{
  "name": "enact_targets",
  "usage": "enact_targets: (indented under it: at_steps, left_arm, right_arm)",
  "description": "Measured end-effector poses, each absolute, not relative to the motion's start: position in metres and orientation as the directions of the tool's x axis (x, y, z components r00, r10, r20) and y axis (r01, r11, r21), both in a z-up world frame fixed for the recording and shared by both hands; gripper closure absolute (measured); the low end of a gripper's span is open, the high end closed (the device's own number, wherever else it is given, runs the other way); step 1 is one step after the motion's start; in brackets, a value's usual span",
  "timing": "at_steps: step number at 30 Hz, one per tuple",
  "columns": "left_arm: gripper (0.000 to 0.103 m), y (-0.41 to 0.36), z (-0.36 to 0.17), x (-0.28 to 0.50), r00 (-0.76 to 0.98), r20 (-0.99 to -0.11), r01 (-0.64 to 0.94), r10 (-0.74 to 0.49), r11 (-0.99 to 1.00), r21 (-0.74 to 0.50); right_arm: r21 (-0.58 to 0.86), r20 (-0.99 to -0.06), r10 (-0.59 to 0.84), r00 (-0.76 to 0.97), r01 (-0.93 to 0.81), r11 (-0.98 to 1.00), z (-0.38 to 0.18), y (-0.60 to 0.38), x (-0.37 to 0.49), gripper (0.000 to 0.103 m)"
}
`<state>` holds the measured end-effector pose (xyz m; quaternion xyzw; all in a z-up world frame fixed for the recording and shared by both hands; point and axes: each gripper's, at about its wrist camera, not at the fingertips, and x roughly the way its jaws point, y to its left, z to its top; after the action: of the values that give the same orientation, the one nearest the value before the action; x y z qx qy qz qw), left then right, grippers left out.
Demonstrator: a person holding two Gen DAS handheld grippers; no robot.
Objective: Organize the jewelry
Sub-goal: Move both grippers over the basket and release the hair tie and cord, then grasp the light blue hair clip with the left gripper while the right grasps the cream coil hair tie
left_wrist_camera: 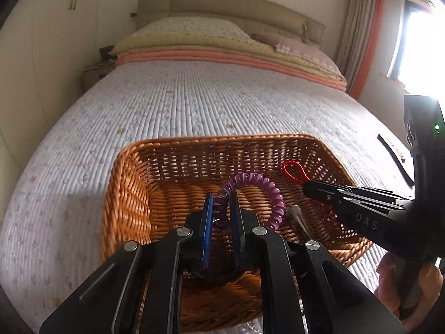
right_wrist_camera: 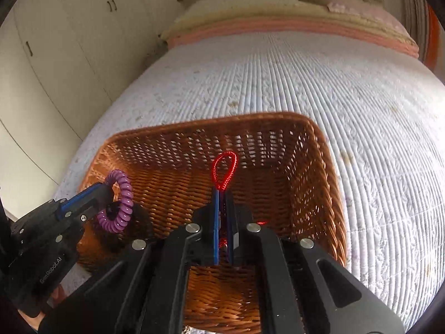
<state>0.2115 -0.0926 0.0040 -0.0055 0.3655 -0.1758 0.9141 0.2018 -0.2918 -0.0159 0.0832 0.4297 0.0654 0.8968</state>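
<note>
A brown wicker basket (left_wrist_camera: 130,194) (right_wrist_camera: 328,183) stands on the bed. My left gripper (left_wrist_camera: 222,203) is shut on a purple spiral coil bracelet (left_wrist_camera: 264,192) and holds it over the basket's inside; it also shows in the right wrist view (right_wrist_camera: 119,203), with the left gripper (right_wrist_camera: 103,194) at the basket's left side. My right gripper (right_wrist_camera: 222,194) is shut on a red cord (right_wrist_camera: 225,169), whose loop sticks up past the fingertips above the basket. In the left wrist view the right gripper (left_wrist_camera: 308,188) reaches in from the right with the red cord loop (left_wrist_camera: 293,171).
The bed's white quilted cover (left_wrist_camera: 194,103) (right_wrist_camera: 347,89) spreads around the basket. Folded blankets and pillows (left_wrist_camera: 222,47) lie at the headboard. A pale object (left_wrist_camera: 297,217) lies inside the basket. White wardrobes (right_wrist_camera: 55,55) stand at the left, a bright window (left_wrist_camera: 417,44) at the right.
</note>
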Motion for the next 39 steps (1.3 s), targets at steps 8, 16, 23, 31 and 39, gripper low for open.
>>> enact_targets:
  at_steps: [8,16,23,31,39]
  left_arm:
    - [0.070,-0.088,0.002,0.205,0.662,-0.664,0.325,-0.347,0.932,-0.163]
    - [0.059,-0.058,0.047,0.148,0.725,-0.570,0.355,-0.387,0.919,-0.172]
    - [0.058,-0.029,0.083,0.085,0.750,-0.487,0.384,-0.448,0.894,-0.230]
    - [0.057,-0.023,0.071,0.037,0.729,-0.488,0.413,-0.480,0.877,-0.245]
    - [0.057,-0.018,0.007,0.040,0.633,-0.577,0.392,-0.516,0.857,-0.335]
  right_arm:
    - [0.245,-0.768,0.219,0.603,-0.039,0.969,-0.016,-0.294,0.198,0.088]
    - [0.274,-0.688,0.253,0.680,-0.079,0.959,0.031,-0.301,0.143,0.065]
    - [0.253,-0.602,0.279,0.748,-0.152,0.955,0.071,-0.290,0.055,0.065]
    - [0.209,-0.638,0.286,0.715,-0.197,0.958,0.043,-0.267,0.004,0.065]
    - [0.238,-0.723,0.301,0.622,-0.184,0.954,-0.022,-0.262,0.001,0.073]
